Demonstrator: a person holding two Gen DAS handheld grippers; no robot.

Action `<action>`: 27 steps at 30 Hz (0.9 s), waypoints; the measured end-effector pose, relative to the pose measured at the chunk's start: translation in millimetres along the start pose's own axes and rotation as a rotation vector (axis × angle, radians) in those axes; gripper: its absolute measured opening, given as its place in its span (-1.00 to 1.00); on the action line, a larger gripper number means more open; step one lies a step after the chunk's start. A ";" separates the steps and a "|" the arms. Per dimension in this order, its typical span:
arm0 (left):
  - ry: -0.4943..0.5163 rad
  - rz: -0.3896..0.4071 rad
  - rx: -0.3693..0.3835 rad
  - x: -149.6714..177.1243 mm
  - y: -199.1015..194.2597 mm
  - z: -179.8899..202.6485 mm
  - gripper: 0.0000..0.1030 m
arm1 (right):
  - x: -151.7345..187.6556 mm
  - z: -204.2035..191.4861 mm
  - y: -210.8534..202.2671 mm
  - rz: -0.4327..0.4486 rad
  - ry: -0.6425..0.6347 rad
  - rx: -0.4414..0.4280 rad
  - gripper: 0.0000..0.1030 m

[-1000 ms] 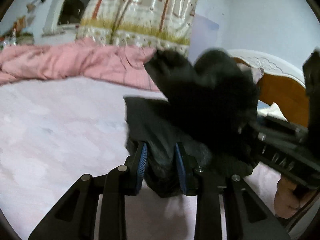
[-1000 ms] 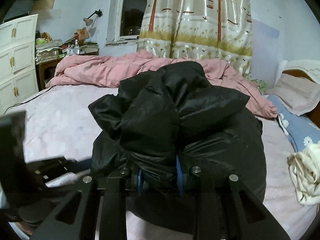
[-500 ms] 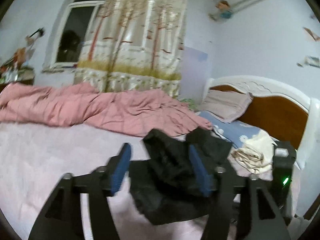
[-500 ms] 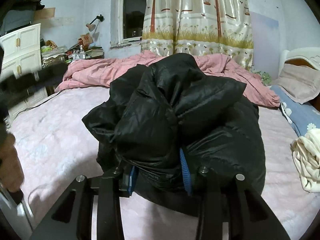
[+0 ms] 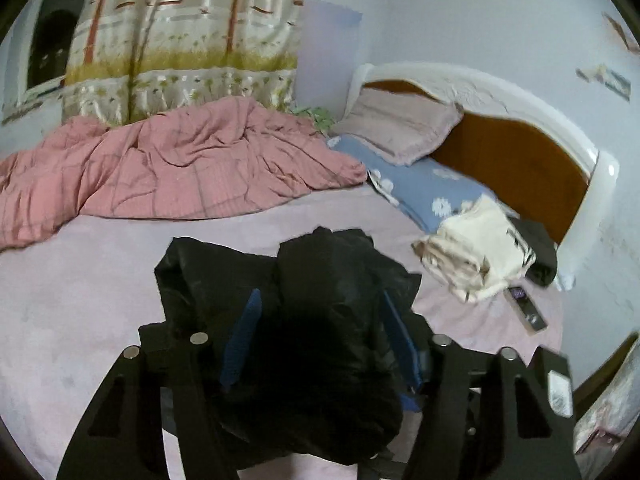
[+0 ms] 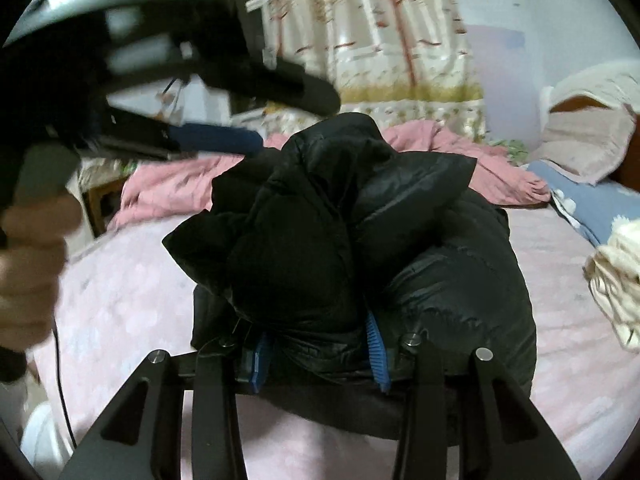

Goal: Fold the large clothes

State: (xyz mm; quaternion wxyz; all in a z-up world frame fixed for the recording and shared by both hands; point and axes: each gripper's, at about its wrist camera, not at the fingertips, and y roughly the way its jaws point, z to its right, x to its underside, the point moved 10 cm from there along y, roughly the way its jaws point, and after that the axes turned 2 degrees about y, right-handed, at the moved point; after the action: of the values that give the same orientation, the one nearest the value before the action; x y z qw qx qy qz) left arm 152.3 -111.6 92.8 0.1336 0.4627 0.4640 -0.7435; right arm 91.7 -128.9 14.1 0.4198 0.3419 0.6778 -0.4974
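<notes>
A black puffer jacket [image 5: 312, 320] lies bunched on the pink bed sheet [image 5: 80, 300]. My left gripper [image 5: 320, 336] is open, its blue pads wide apart on either side of the jacket's upper bulge. My right gripper [image 6: 318, 352] is shut on a thick fold of the same jacket [image 6: 340, 232], its blue pads pressed into the padding. The left gripper also shows in the right wrist view [image 6: 224, 112], blurred, above and to the left of the jacket, with the hand [image 6: 32, 264] that holds it.
A rumpled pink quilt [image 5: 168, 168] lies at the back. Blue and beige pillows [image 5: 424, 184] rest by the wooden headboard [image 5: 516, 168]. A stack of folded cream clothes [image 5: 476, 252] and a small remote [image 5: 526, 308] lie at the right. Curtain [image 5: 180, 40] behind.
My left gripper has let go of the jacket, opened wide, risen, and now hovers over it. My right gripper keeps its hold and has turned a little to the right.
</notes>
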 end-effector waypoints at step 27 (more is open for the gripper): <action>-0.148 0.091 -0.254 66.9 -9.9 -106.2 -0.70 | -32.2 59.8 3.7 -0.018 0.102 0.073 -0.07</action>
State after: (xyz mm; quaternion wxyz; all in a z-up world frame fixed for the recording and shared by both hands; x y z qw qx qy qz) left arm 170.1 -4.5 29.1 0.2584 0.4067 0.5219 -0.7039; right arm 121.9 -186.8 32.9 0.3677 0.3758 0.6827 -0.5074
